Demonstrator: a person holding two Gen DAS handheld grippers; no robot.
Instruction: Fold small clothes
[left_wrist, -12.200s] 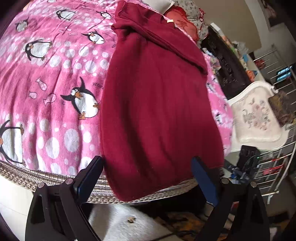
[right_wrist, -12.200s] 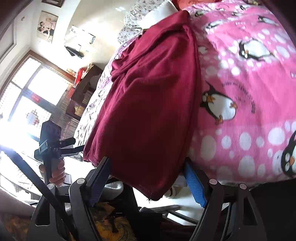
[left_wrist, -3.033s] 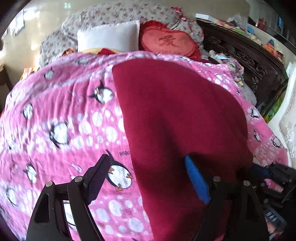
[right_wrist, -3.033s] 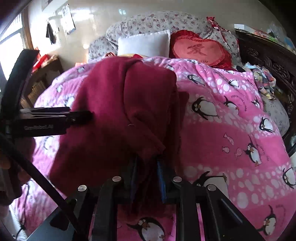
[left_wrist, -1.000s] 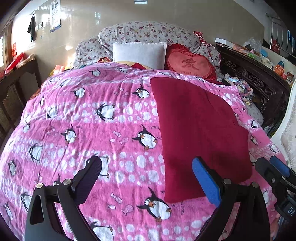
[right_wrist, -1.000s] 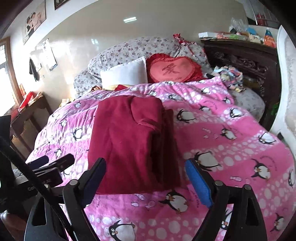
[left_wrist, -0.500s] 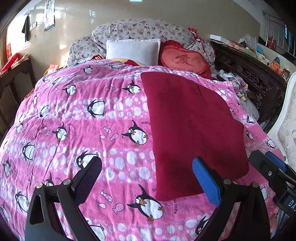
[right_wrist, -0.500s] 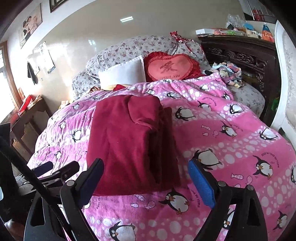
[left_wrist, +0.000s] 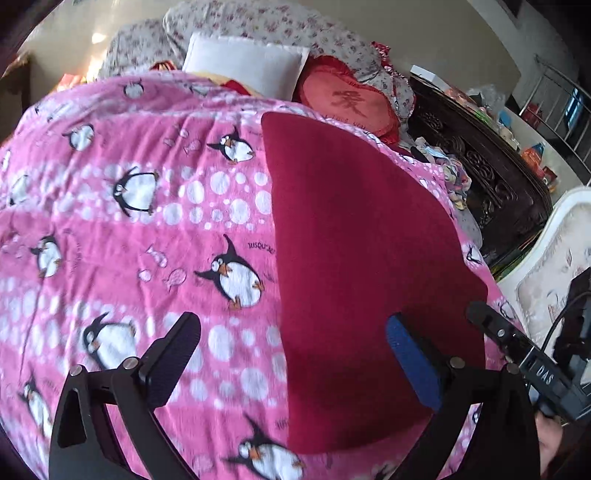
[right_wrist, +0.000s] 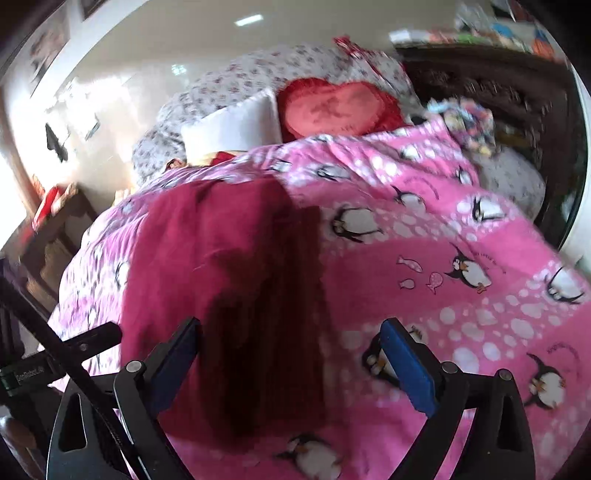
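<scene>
A dark red garment (left_wrist: 354, 258) lies folded flat on the pink penguin blanket (left_wrist: 147, 229); it also shows in the right wrist view (right_wrist: 229, 280), with a folded layer on top. My left gripper (left_wrist: 295, 354) is open and empty, hovering over the garment's near left edge. My right gripper (right_wrist: 291, 354) is open and empty, over the garment's near right part. The other gripper shows at the right edge of the left wrist view (left_wrist: 517, 350) and at the left edge of the right wrist view (right_wrist: 55, 362).
A white pillow (left_wrist: 243, 66) and a red heart cushion (left_wrist: 351, 103) lie at the head of the bed. A dark carved wooden cabinet (left_wrist: 491, 177) stands to the right, with a white chair (left_wrist: 554, 258) nearer. A wooden side table (right_wrist: 48, 221) stands left.
Both grippers have moved closer and lower toward the near end of the folded garment; the views are blurred by motion. Both stay open and empty.
</scene>
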